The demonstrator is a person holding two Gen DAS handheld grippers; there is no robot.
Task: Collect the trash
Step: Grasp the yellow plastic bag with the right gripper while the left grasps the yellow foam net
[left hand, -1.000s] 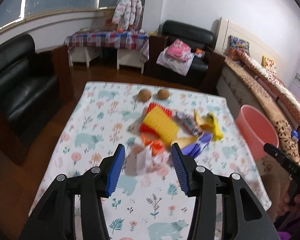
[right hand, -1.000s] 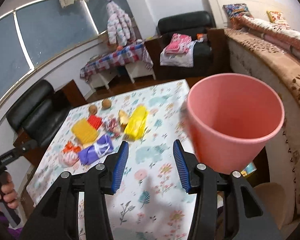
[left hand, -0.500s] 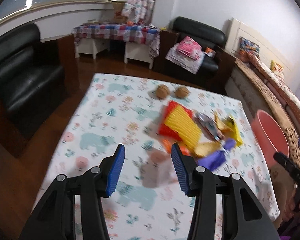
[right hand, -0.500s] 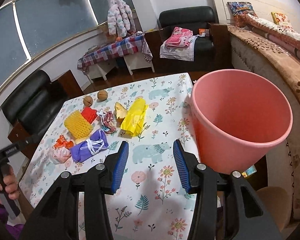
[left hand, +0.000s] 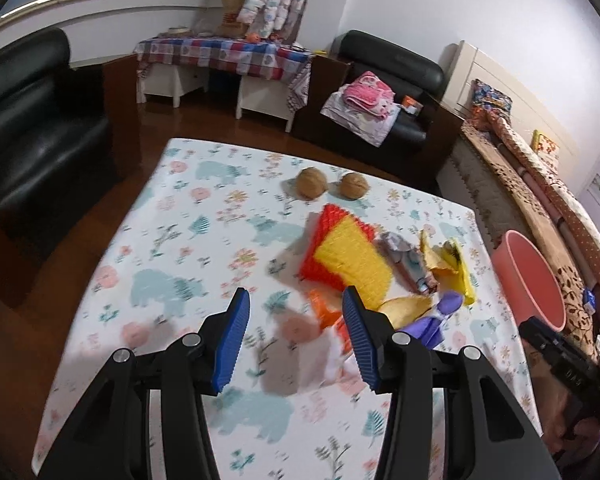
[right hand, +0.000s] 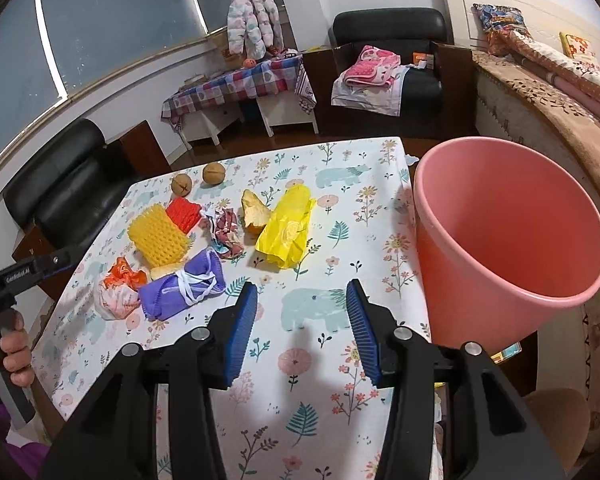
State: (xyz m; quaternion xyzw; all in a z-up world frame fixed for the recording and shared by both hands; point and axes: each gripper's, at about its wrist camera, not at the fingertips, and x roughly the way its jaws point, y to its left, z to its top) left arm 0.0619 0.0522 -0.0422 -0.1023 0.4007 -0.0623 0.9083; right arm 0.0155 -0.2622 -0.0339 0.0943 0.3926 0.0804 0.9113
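Trash lies scattered over the middle of the flower-and-bear patterned tabletop (right hand: 340, 208), none of it held. In the right wrist view the right tool (right hand: 302, 322) sits at the bottom centre with its blue-padded jaws apart and only bare cloth between them. Just up and left of it lies a purple mesh bag (right hand: 182, 290) with white strings, touching a pale crumpled wad (right hand: 116, 300) and an orange scrap (right hand: 125, 274) at its left. Above these are a yellow foam net (right hand: 158, 236) and a red foam net (right hand: 183, 213) side by side, then a crumpled printed wrapper (right hand: 226, 232), a piece of yellow peel (right hand: 254, 210) and a yellow plastic bag (right hand: 288, 230) toward the centre. Two brown round nuts (right hand: 196, 180) rest near the tabletop's far edge. A pink bucket (right hand: 508, 240) fills the right side of the frame, its mouth tilted toward the camera, beside the tabletop's right edge. At the lower left a hand (right hand: 10, 350) grips the handle of the other tool.

In the left wrist view the left tool (left hand: 296, 338) is at the bottom centre, jaws apart and closed on nothing; the blurred pale wad shows between and just beyond them, and whether a pad touches it cannot be told. The rest of the pile spreads to the upper right, with the bucket at the right edge.
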